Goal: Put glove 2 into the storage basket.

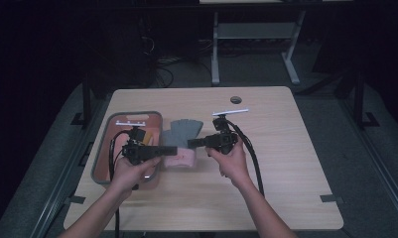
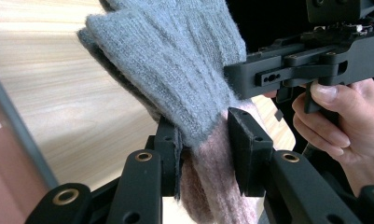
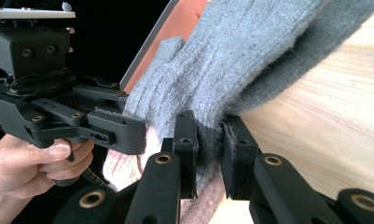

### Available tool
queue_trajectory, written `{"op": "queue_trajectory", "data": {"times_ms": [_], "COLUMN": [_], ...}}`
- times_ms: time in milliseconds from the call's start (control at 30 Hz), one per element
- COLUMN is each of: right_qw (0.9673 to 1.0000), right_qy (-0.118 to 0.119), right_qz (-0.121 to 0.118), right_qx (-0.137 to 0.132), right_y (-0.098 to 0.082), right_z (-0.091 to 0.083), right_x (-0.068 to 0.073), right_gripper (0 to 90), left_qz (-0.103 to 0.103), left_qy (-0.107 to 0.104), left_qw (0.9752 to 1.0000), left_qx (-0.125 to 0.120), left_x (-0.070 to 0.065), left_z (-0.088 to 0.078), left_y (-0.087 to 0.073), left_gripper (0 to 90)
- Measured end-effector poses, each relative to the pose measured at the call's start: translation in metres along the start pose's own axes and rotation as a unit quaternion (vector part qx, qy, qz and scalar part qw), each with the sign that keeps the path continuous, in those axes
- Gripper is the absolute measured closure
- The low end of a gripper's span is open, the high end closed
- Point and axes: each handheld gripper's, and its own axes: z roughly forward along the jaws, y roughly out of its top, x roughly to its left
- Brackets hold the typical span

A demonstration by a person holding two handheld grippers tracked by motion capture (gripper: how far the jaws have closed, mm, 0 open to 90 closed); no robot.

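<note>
Nearest us, our left claw [image 2: 204, 140] is clamped on the glove [image 2: 175, 70] where its grey knit meets the pink cuff, and our right claw [image 3: 209, 140] pinches the same glove's other edge, jaws pressed into the wool. The glove hangs stretched between the two claws above the wooden table [image 1: 286, 148], grey fingers pointing away from us, just right of the grey-rimmed reddish tray [image 1: 107, 144]. Farther off, beyond the table's far edge, we note a white table frame [image 1: 215, 54] in the dark.
</note>
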Motion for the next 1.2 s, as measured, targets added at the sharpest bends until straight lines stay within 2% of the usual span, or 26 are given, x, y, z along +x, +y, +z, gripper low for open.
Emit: {"op": "queue_trajectory", "data": {"times_ms": [267, 867, 1200], "right_qw": [0.9999, 0.9990, 0.9988], "right_qy": [0.002, 0.013, 0.023], "right_qz": [-0.014, -0.035, -0.036], "right_qx": [0.008, 0.023, 0.023], "right_y": [0.009, 0.027, 0.033], "right_z": [0.012, 0.039, 0.049], "right_x": [0.008, 0.028, 0.033], "right_gripper": [77.4, 77.4, 77.2], "left_qz": [-0.005, -0.005, -0.011], "left_qy": [0.004, 0.029, 0.034], "left_qw": [1.0000, 0.9994, 0.9992], "left_qx": [-0.008, -0.017, -0.018], "left_x": [0.007, 0.018, 0.023], "left_z": [-0.014, -0.045, -0.056], "left_y": [0.002, 0.005, 0.008], "left_gripper": [66.4, 67.0, 67.3]}}
